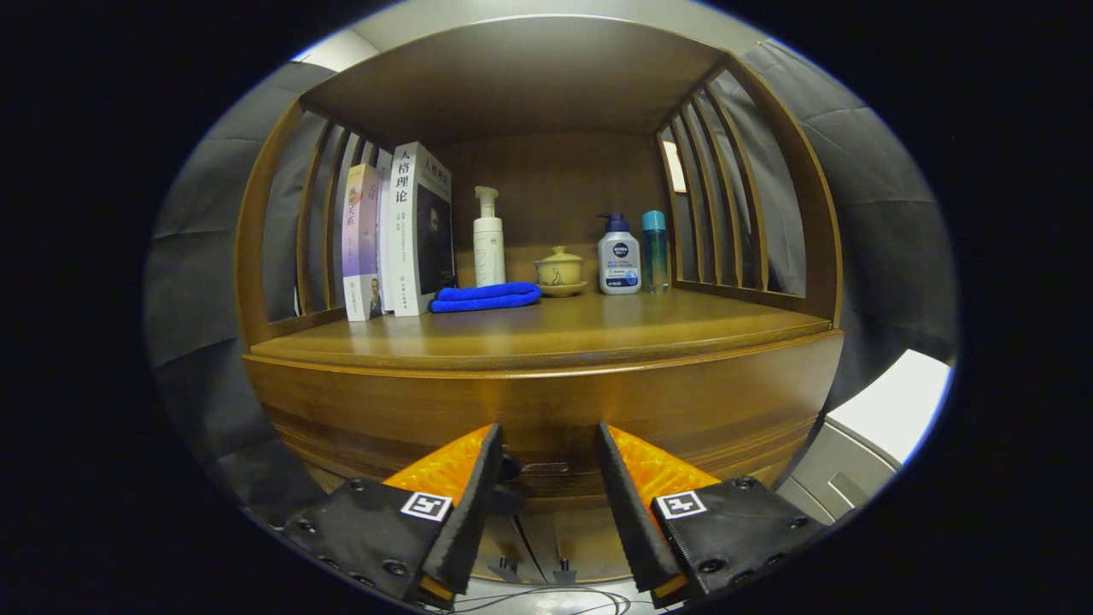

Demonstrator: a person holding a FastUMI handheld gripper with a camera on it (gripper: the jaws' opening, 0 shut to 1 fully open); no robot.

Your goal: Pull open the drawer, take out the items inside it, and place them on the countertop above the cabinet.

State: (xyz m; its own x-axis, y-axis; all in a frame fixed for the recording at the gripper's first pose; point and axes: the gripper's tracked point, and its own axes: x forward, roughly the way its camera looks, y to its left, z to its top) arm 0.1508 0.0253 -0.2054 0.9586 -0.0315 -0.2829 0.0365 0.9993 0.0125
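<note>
Right now I have the tool (549,444) held low in front of the wooden cabinet (341,401), its two fingers spread apart with nothing between them. Their tips sit close to the drawer (546,410) front, which looks closed and flush with the cabinet face. A small dark handle (544,467) shows in the gap between the fingertips, though I cannot tell whether either finger touches it.

Above the drawer, the counter (598,329) carries a row of things toward the back, all well beyond the fingers. At the left two books (397,231) stand upright against the slatted side. Beside them a folded blue cloth (485,296) lies flat, with a white pump bottle (488,239) standing just behind it. Next comes a small lidded cup (559,269) on a saucer, then a pale bottle with a dark pump (618,256), and a slim blue-capped bottle (654,252) right next to that, near the right-hand slats.

What is inside the drawer is hidden from me
</note>
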